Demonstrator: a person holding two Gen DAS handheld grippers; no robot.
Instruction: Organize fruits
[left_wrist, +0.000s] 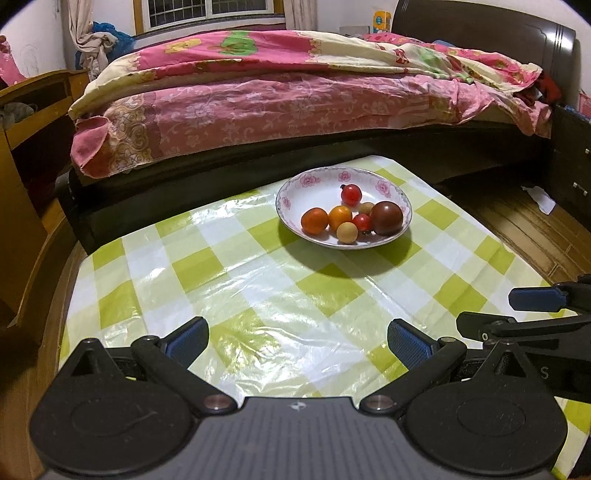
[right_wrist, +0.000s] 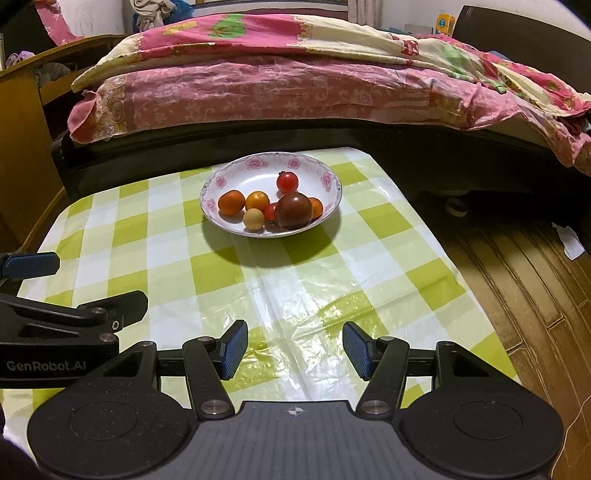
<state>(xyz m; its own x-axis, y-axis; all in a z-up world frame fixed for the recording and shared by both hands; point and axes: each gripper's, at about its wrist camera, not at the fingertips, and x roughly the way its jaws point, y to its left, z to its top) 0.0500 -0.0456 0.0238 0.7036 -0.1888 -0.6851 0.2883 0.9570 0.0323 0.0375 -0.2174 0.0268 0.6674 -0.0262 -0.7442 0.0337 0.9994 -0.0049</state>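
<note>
a white bowl (left_wrist: 343, 210) with pink flowers on its rim stands toward the far end of the table (left_wrist: 258, 280), which wears a green and white checked cover, and it holds all the fruits (right_wrist: 271, 206): a big dark brown one, orange ones, small red ones and a pale one. the left gripper (left_wrist: 298, 336) and right gripper (right_wrist: 295, 349) hang side by side over the near end, well apart from the bowl, fingers spread with nothing between them. a bed (left_wrist: 295, 96) with pink bedding lies beyond the table.
</note>
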